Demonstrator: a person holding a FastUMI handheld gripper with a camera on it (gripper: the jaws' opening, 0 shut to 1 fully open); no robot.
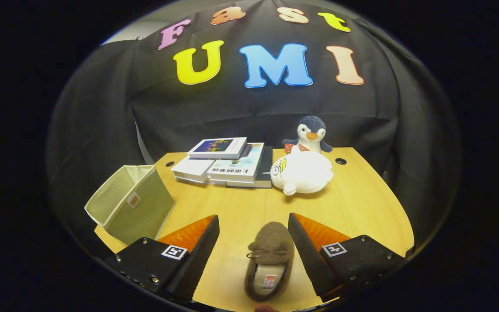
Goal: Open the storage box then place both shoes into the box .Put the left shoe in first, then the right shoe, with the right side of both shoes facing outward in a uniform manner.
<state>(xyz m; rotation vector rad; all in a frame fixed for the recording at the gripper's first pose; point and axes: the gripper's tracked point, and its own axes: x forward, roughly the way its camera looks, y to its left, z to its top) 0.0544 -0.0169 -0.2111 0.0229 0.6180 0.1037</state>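
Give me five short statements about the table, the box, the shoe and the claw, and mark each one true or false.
1. The claw is open, its fingers spread apart. True.
2. The brown shoe lies on the table between the fingers, close to the right finger. True.
3. The storage box stands on the right, next to the penguin. False: it stands at the table's left edge, beyond the left finger.
4. The brown shoe is already inside the storage box. False: it is on the table, apart from the box.
5. A white plush toy lies beside the stack of books, with a penguin toy behind it. True.
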